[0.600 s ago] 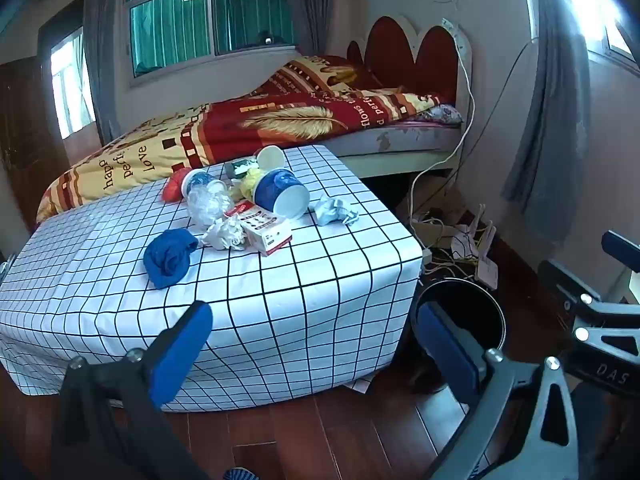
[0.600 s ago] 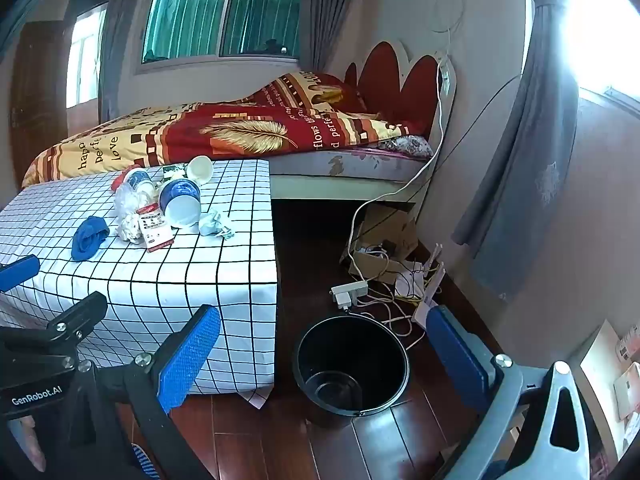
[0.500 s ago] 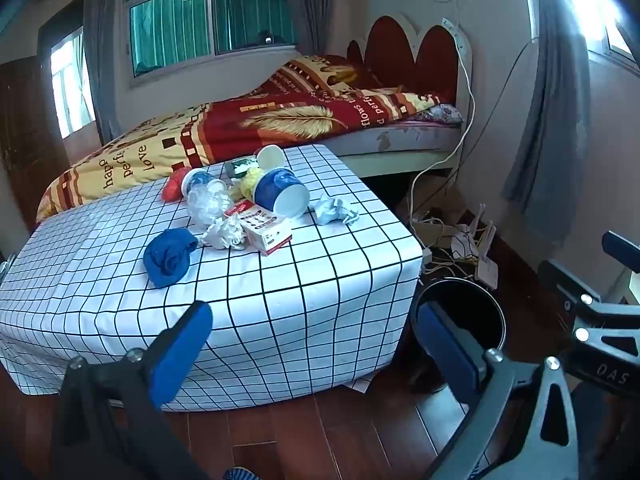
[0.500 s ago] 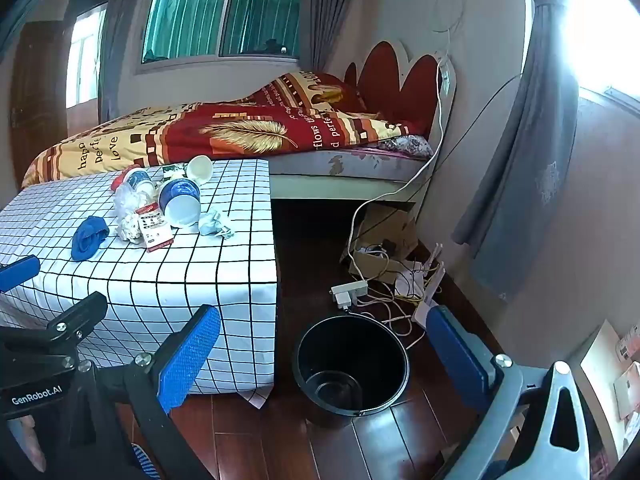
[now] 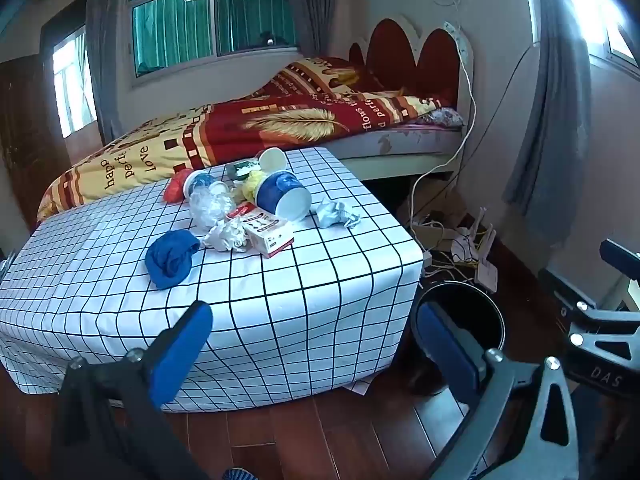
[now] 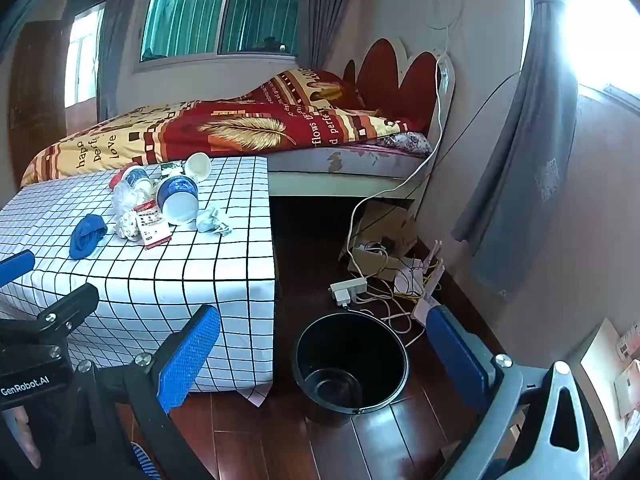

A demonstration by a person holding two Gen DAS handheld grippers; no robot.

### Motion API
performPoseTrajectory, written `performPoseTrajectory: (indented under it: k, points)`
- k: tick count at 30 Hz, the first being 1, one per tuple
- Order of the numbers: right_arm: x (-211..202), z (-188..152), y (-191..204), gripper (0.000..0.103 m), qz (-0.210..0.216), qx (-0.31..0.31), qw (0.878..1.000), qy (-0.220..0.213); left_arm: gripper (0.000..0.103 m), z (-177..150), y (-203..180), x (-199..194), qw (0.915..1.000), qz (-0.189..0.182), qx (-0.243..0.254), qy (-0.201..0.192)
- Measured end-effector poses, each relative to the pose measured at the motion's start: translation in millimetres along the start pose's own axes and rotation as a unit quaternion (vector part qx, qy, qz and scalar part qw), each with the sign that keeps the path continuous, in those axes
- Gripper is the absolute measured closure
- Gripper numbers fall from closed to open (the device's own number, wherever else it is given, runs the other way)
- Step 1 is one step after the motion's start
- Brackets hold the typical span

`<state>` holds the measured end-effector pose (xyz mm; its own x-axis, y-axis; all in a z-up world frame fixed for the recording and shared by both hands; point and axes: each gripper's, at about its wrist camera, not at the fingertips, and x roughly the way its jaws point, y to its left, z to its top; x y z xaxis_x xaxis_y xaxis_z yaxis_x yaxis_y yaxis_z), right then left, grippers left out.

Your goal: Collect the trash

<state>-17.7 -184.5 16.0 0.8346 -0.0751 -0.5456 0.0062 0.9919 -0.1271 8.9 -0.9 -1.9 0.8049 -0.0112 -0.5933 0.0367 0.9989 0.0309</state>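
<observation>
We see the round black plastic bin (image 6: pixel 351 364) on the floor beside the grid-patterned white table (image 5: pixel 304 300), seemingly empty, the mixed trash pile (image 5: pixel 244 208) atop that table, and our left gripper (image 5: pixel 312 344) and right gripper (image 6: pixel 320 356) both hovering wide open, holding nothing.

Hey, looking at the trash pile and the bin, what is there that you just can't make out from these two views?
- Green packet, left wrist view: mostly hidden behind the blue cup; its contents are unclear.
- Printing on the red and white box, both views: too small to read.
- Black bin, left wrist view: its inside is blocked by the left tongs.
- Cardboard by the bed, right wrist view: in shadow under cables.
</observation>
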Motion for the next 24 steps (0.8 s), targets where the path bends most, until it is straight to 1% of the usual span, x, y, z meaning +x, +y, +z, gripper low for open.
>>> performPoseTrajectory:
  k: [5, 7, 24]
  points:
    - [1.0, -2.5, -0.5, 0.0, -0.001, 0.001, 1.0, -0.002, 0.0, 2.9, 0.8, 6.0, 1.0, 0.002, -0.004, 0.0]
    - [1.2, -0.7, 0.9, 0.0, -0.002, 0.001, 1.0, -0.001, 0.0, -0.9, 5.3, -9.4, 1.0, 0.002, -0.005, -0.004]
    - [1.1, -0.3, 1.6, 0.0, -0.006, 0.0, 1.0, -0.001, 0.0, -0.3, 11.2, -8.7, 1.0, 0.002, -0.004, -0.004]
